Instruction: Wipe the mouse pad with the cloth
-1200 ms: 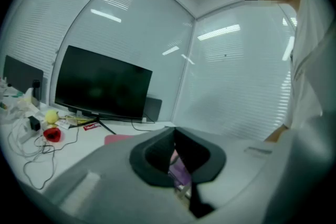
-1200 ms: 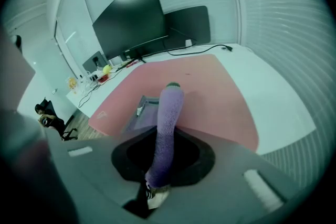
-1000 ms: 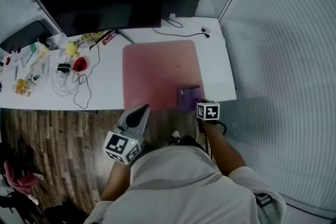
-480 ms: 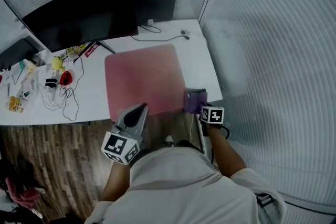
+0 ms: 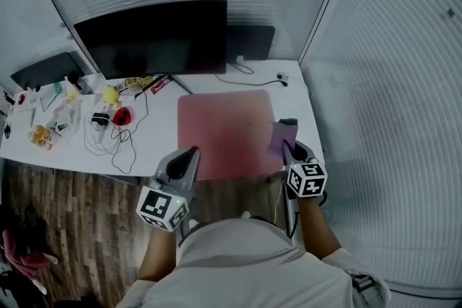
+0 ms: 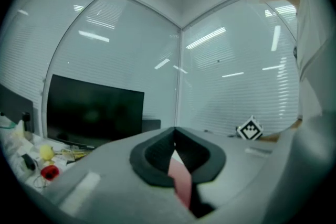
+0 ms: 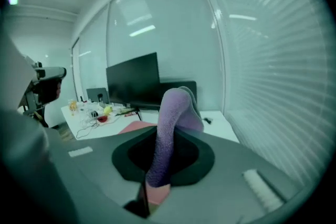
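Observation:
A pink mouse pad (image 5: 222,130) lies on the white desk (image 5: 155,144), in front of the monitor. My right gripper (image 5: 289,148) is shut on a purple cloth (image 5: 282,136), which hangs at the pad's right edge. In the right gripper view the cloth (image 7: 171,122) stands up out of the right gripper (image 7: 161,157), with the pad (image 7: 137,126) low beyond it. My left gripper (image 5: 190,154) hovers at the pad's front left corner, off the desk edge. In the left gripper view the left gripper (image 6: 175,134) is shut and empty.
A black monitor (image 5: 154,37) and a dark box (image 5: 250,42) stand at the back, with a cable (image 5: 256,71) trailing right. Small items, a yellow toy (image 5: 110,94), a red object (image 5: 122,115) and white cords (image 5: 101,138) clutter the desk's left. Glass walls close the back and right.
The right gripper has carried the cloth from the pad's front right corner to farther back along its right edge. The left gripper stays near the front edge. The head camera shifted.

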The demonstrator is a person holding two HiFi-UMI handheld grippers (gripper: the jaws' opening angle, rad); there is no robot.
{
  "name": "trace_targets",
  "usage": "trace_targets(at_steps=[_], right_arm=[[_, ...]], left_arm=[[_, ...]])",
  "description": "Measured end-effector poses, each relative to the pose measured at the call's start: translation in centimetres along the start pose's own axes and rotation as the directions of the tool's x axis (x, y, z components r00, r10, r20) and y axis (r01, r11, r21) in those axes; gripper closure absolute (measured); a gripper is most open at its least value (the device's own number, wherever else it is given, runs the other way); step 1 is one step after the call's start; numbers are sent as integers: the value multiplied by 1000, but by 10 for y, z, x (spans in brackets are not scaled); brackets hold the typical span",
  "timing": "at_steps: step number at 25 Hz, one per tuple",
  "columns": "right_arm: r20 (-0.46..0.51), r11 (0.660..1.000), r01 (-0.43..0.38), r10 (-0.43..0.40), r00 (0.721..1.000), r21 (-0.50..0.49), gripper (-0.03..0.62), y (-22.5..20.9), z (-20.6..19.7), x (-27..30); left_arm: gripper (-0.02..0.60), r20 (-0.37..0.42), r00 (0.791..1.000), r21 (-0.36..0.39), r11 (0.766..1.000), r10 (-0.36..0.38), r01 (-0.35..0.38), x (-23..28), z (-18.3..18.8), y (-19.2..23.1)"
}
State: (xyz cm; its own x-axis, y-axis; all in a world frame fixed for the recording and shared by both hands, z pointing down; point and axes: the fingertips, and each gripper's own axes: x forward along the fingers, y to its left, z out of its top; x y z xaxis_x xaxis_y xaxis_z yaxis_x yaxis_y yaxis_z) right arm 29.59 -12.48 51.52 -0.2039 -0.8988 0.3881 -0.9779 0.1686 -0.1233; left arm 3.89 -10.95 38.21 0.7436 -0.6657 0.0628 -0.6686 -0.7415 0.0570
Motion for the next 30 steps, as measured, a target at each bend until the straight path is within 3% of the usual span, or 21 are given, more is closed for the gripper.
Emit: trace_targets(at_steps=[5,10,20,30], right_arm=[[179,990,-110,125,976,-91,549,83,90,-6],[273,977,-166,198,941,-135,549,138,134,-15],[287,970,-196,231,930,-146,549,167,148,-18],[261,968,-165,211,942,-187,549,165,147,-14]], left_arm=[[580,28,998,49,997,55,-57,-38,26,35],[580,73,992,82,991,105,-110,-71,48,67],[580,115,986,90,987,123,-133,-96,58,89],[580,92,991,92,991,93,-101,-84,52,93]])
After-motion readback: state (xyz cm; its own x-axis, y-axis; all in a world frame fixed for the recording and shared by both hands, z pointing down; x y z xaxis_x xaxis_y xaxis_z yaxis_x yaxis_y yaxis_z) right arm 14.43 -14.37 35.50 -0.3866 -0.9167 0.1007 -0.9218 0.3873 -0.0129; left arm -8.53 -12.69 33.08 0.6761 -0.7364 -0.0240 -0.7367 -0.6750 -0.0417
